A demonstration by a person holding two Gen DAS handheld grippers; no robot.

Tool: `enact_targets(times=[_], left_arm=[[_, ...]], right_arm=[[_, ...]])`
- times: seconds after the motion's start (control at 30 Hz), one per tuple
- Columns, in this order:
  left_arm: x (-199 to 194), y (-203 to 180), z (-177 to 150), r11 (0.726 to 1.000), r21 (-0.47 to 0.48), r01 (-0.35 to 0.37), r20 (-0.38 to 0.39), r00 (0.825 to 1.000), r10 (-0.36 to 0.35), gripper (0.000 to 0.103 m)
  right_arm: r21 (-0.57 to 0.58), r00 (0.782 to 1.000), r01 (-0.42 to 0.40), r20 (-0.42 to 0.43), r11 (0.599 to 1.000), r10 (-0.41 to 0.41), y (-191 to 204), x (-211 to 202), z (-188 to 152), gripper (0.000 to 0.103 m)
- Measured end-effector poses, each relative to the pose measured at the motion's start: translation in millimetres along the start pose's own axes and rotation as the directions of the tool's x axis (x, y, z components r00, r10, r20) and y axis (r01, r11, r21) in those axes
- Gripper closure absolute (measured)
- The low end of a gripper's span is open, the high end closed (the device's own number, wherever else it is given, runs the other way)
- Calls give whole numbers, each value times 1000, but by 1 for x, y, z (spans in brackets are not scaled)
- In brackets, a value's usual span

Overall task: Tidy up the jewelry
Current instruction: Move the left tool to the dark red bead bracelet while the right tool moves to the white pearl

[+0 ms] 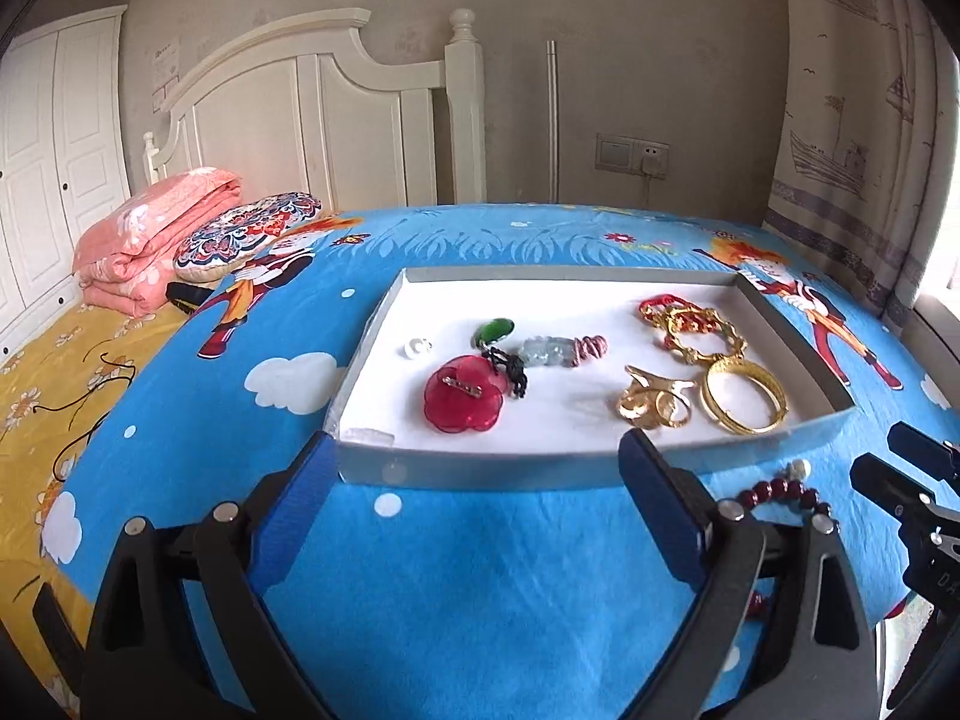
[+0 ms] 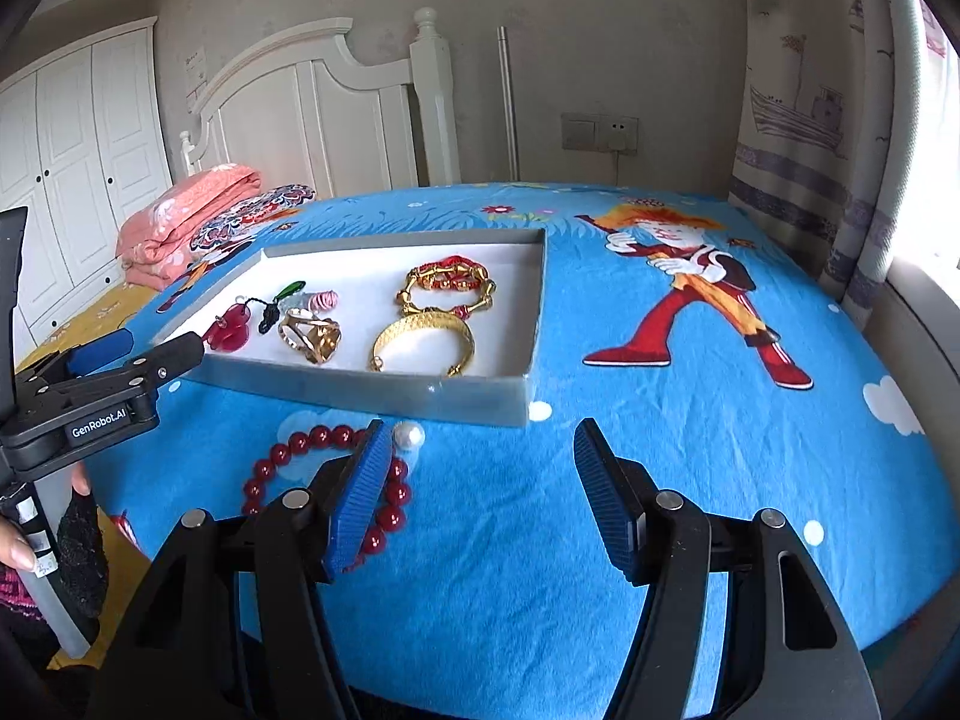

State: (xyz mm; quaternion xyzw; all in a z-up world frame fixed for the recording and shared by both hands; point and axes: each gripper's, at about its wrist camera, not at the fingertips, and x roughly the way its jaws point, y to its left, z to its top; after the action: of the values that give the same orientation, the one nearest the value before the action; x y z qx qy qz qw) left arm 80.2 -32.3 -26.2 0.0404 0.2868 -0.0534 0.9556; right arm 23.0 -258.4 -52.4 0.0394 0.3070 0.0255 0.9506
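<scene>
A shallow grey tray with a white floor lies on the blue cartoon cloth. It holds a red flower brooch, a green pendant, a pale jade charm, a gold bangle, gold rings and a red-gold bracelet. A dark red bead bracelet with a pearl lies on the cloth in front of the tray. My left gripper is open and empty at the tray's near wall. My right gripper is open and empty, its left finger over the beads.
A folded pink quilt and a patterned cushion lie at the far left by the white headboard. A curtain hangs at the right. The left gripper's body shows at the left of the right wrist view.
</scene>
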Motion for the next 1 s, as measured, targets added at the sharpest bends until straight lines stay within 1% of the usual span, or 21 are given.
enact_targets(times=[0.1,0.2,0.27,0.37,0.47,0.53,0.63,0.7,0.77,0.87,1.0], left_arm=[[-7,-9,-13,1000,21,23,-9,1000,-23,9],[-10,-20,-25,997,53,51,-22,999,-50,9],[-12,-27,-29,994,74,82,-24,996,-81,9],[-17,-41,-33,986,124,108,-9,994,-108,9],[-14,-54,-36,979,161,128,-23,992,-126,9],[-12,-60,-38,976,169,137,-30,991,-134,9],[-10,-66,-38,974,177,143,-23,990,-141,9],[-6,-69,-39,975,187,122,-32,993,-118,9],[-4,-66,-39,978,173,120,-40,993,-115,9],[0,-58,-38,984,143,109,-48,994,-103,9],[1,-53,-38,985,133,107,-50,994,-101,9]], right_arm=[[9,1000,-4,-6,1000,4,-1,-2,-9,43],[28,1000,-17,6,999,17,-1,-5,-15,43],[27,1000,-17,16,999,17,-1,-7,-18,43],[32,1000,-18,19,999,17,-2,-8,-19,43],[44,1000,-18,23,999,17,-6,-8,-19,43],[44,1000,-15,24,999,14,-7,-8,-19,43],[43,1000,-16,21,999,15,-6,-7,-19,43],[41,1000,-18,22,999,17,-5,-7,-20,43],[30,1000,-18,26,999,17,-2,-8,-20,43],[14,999,4,40,1000,-4,5,-8,-22,43],[28,1000,22,12,999,-22,6,-1,-25,43]])
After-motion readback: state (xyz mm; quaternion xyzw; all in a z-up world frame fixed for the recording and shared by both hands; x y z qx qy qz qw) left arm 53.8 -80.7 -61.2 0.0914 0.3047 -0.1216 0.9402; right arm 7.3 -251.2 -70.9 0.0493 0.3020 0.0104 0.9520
